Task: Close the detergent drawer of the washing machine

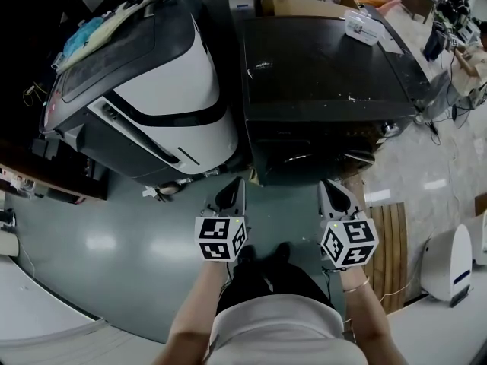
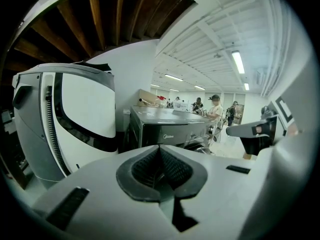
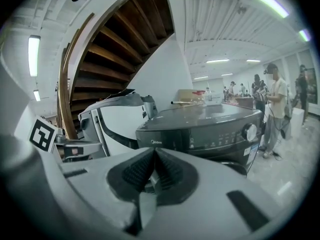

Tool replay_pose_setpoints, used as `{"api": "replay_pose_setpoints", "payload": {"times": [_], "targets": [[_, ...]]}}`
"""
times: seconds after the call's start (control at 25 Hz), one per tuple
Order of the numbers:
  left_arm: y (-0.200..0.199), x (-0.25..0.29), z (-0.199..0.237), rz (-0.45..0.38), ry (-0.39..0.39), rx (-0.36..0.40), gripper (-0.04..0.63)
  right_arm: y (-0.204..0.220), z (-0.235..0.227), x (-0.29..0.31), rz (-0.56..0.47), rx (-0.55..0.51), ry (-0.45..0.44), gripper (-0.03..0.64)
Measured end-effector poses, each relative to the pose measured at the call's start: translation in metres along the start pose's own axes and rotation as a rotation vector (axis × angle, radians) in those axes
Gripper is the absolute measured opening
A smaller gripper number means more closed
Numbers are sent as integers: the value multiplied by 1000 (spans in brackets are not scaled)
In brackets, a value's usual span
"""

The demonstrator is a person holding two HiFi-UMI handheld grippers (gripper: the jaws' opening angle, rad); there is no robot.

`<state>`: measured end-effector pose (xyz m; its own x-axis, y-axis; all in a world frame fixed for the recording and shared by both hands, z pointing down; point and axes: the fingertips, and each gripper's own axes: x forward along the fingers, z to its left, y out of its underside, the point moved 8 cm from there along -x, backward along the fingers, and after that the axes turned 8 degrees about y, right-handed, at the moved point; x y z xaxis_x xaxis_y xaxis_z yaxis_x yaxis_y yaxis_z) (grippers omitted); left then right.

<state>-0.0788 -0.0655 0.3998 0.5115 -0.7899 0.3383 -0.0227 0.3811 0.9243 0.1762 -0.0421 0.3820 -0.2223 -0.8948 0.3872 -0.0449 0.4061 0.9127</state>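
**Hidden or unclear.** In the head view, the front face of the washing machine (image 1: 319, 74) is steeply foreshortened and the detergent drawer cannot be made out there. In the right gripper view, the detergent drawer (image 3: 159, 143) appears as the badged left section of the front panel. Its lower edge is cut off by the gripper body. As far as this view shows, its face sits level with the control panel beside it, which carries the dial (image 3: 248, 131). The door below is mostly hidden.

**Clearance.** The white and black machine (image 1: 175, 90) stands to the left of the left gripper, close against the washing machine. Bare floor (image 1: 137, 234) lies below and to the left of both grippers. A slatted wooden board (image 1: 388, 234) lies to the right of the right gripper.

**Grippers.** The left gripper (image 2: 160, 159) has its ribbed pads pressed together with nothing between them. The right gripper (image 3: 154, 161) is likewise closed and empty.

**Position of the drawer.** The drawer lies ahead of and above the jaw tips of both grippers. Neither gripper touches the drawer or the machine front.
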Motion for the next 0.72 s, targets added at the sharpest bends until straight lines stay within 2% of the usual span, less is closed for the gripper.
{"api": "replay_pose_setpoints", "payload": {"times": [0.36, 0.72], "targets": [[-2, -10, -5, -10, 2, 18, -5, -2, 5, -12, -11, -18, -27, 2], [-3, -13, -5, -15, -9, 17, -5, -3, -1, -14, -4, -14, -14, 2]]}}
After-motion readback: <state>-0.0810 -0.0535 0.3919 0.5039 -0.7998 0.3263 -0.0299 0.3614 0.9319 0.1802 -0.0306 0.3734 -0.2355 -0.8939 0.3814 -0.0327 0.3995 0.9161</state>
